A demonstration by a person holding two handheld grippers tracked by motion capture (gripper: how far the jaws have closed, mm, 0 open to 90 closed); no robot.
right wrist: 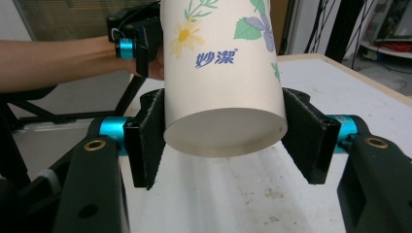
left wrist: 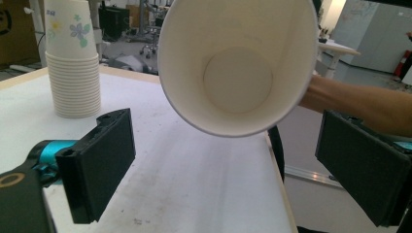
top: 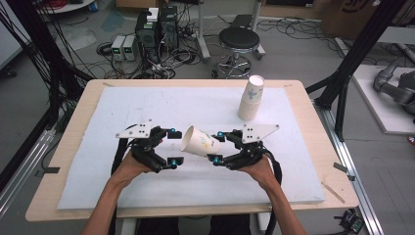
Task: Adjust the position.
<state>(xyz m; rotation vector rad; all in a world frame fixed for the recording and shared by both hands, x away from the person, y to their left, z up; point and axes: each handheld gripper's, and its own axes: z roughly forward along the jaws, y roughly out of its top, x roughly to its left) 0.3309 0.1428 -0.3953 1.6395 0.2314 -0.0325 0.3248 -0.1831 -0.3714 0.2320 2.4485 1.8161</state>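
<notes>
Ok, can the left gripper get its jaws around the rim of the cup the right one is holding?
Probably yes. The left gripper is open, and the paper cup, clamped at its base by the right gripper, lies sideways with its open mouth facing the left jaws. Nothing sits between them.

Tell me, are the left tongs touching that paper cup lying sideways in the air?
Apart. The left gripper view shows the paper cup hanging beyond the left tongs, whose jaws stand wide with clear space on both sides of its rim.
</notes>
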